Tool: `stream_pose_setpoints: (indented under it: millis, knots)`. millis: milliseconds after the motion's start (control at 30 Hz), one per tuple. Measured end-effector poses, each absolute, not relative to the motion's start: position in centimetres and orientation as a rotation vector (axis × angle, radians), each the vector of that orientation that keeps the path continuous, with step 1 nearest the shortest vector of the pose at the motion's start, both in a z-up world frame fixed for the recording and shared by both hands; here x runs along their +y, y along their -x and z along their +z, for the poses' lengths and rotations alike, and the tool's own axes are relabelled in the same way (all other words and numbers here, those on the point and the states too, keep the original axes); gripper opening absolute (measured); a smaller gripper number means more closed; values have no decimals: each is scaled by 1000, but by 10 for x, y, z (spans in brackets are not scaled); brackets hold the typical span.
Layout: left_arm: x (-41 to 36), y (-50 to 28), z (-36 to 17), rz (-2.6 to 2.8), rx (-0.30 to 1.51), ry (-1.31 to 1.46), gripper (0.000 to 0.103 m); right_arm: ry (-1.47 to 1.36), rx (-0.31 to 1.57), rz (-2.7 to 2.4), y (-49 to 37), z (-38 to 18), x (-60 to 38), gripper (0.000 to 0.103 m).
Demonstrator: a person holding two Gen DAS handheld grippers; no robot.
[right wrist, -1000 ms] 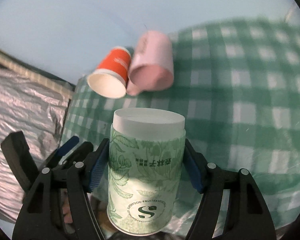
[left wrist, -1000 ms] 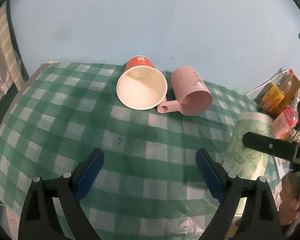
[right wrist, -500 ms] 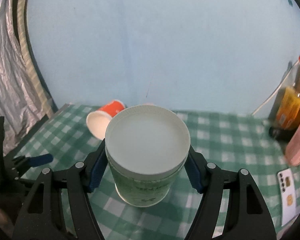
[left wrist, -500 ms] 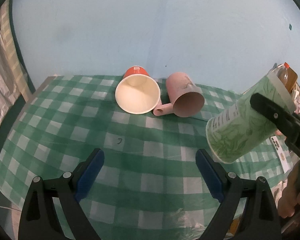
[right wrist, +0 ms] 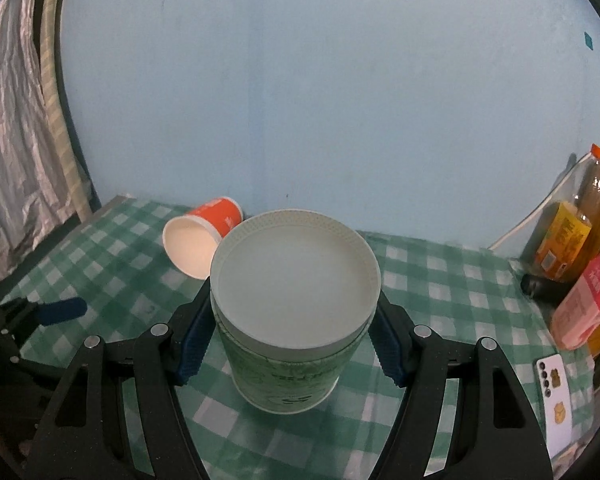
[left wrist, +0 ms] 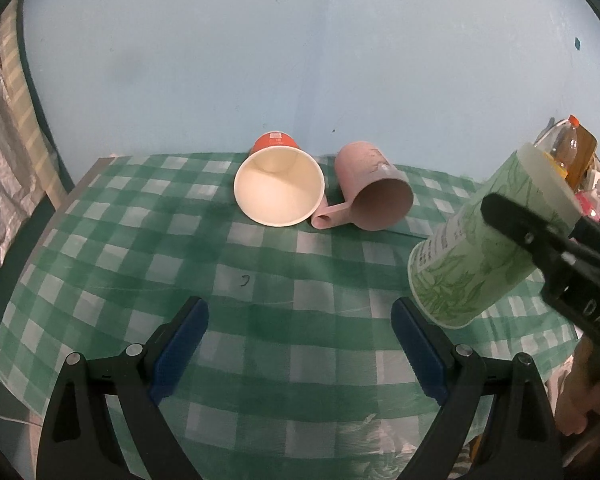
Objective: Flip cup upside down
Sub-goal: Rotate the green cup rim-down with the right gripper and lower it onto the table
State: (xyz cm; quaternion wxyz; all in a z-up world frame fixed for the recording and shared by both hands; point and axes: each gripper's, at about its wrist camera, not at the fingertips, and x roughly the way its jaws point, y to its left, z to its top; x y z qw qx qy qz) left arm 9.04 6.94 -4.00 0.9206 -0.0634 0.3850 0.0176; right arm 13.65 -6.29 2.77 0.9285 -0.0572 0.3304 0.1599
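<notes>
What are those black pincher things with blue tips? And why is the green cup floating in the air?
Those pinchers are grippers, tools a person squeezes by hand, one in each hand. Each has a small camera that looks out along its two fingers, so each picture is taken from one gripper.

In the left camera's picture, the left gripper is open and holds nothing. Beyond it, on the green checked tablecloth, an orange paper cup and a pink mug lie on their sides.

The green cup isn't floating. The right gripper pinches it between its blue pads and holds it tilted above the table. In the right camera's picture you look at the cup's flat white end.

At the right edge stand some bottles, and a phone lies on the cloth.
</notes>
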Motion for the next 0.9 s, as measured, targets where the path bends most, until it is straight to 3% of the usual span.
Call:
stream_pose_setpoints:
  millis: [667,900]
  knots:
    - [71,-89,-41,34,791,121,94,138,789,346,-149,-6,-54,71]
    - [71,-79,-32,21,752,140,94,89,744,335,-141,6,-63,83]
